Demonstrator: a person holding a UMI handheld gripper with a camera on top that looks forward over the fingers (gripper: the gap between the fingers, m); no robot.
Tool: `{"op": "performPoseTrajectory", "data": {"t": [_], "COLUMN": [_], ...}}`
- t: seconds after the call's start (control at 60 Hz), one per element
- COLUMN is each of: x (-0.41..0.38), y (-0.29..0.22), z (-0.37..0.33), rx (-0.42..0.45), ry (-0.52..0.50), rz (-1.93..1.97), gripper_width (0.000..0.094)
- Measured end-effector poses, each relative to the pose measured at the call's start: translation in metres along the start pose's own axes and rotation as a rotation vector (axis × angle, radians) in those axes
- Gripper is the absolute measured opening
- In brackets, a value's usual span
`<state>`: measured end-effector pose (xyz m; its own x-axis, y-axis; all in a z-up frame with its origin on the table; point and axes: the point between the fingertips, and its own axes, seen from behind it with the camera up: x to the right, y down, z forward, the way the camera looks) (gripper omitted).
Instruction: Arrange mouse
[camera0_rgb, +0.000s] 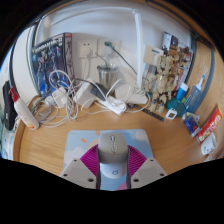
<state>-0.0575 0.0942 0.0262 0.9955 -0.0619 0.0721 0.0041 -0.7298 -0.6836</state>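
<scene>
Wooden desk (60, 150) runs ahead, back edge crowded. Far left beyond the fingers: boxed figure packaging (52, 58) and a tangle of white cables (55, 102). Centre, well beyond: white adapters (118, 98). Far right: a figurine (163, 72) and small bottles (190, 120).

Hand-held gripper (113, 170): fingers spread, magenta pads (88, 160) facing inward. Mouse (112, 155), grey-white, sits between them on the desk, dead centre, long axis in line with the fingers, tail end nearest. Slight gap seems to show at each side; not clamped, by my judgement. A straight close should take it.
</scene>
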Motion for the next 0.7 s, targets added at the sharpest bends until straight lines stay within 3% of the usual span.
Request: {"op": "performPoseTrajectory", "data": {"t": [0.15,0.267,0.45,0.517,0.533,0.583,0.7], "x": [-0.003,-0.007,-0.005,-0.003,-0.002,-0.003,-0.008], "y": [0.038,0.036,0.039,0.041,0.041,0.038,0.007], "z": [0.019,0.019,0.02,0.016,0.013,0.003,-0.04], "rx": [-0.085,-0.07,-0.101,-0.122,-0.13,-0.139,-0.083], "ry": [-0.017,-0.031,-0.03,-0.021,-0.017,-0.014,-0.018], "rz": [-0.007,0.01,0.022,-0.009,-0.018,-0.037,-0.03], "gripper_width": [0.0347,0.0387,0.0533,0.0679,0.0796,0.0878,0.0859]}}
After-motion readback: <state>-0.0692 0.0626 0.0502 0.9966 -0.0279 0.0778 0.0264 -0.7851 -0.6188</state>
